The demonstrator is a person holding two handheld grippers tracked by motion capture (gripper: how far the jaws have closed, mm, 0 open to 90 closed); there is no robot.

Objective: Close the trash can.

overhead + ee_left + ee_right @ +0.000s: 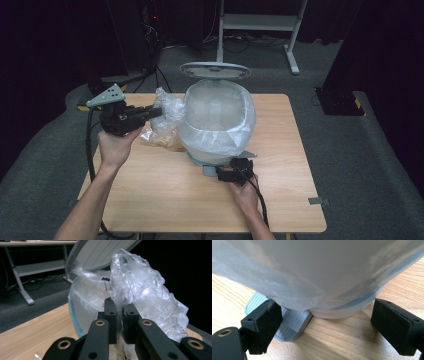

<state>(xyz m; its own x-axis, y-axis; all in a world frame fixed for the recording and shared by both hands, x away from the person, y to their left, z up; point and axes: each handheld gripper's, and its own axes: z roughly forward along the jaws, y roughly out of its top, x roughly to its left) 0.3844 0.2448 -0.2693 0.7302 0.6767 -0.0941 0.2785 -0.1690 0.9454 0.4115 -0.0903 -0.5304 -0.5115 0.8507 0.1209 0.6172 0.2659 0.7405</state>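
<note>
A pedal bin (217, 117) lined with a clear bag stands mid-table, its grey lid (215, 70) raised. My left gripper (155, 112) is held up just left of the bin, shut on a crumpled clear plastic bag (167, 115). In the left gripper view the crumpled plastic (142, 290) billows above the closed jaws of my left gripper (121, 306), with the bin wall (82, 307) behind. My right gripper (230, 167) is low at the bin's front, open. Its left jaw rests on the grey ribbed pedal (289, 325), and its right jaw stands beside the bin's base (344, 311).
The wooden table (165, 200) carries only the bin and the hanging lower end of the crumpled bag, which looks yellow-brown (162, 140). Grey carpet surrounds the table. A desk frame (260, 22) stands far behind.
</note>
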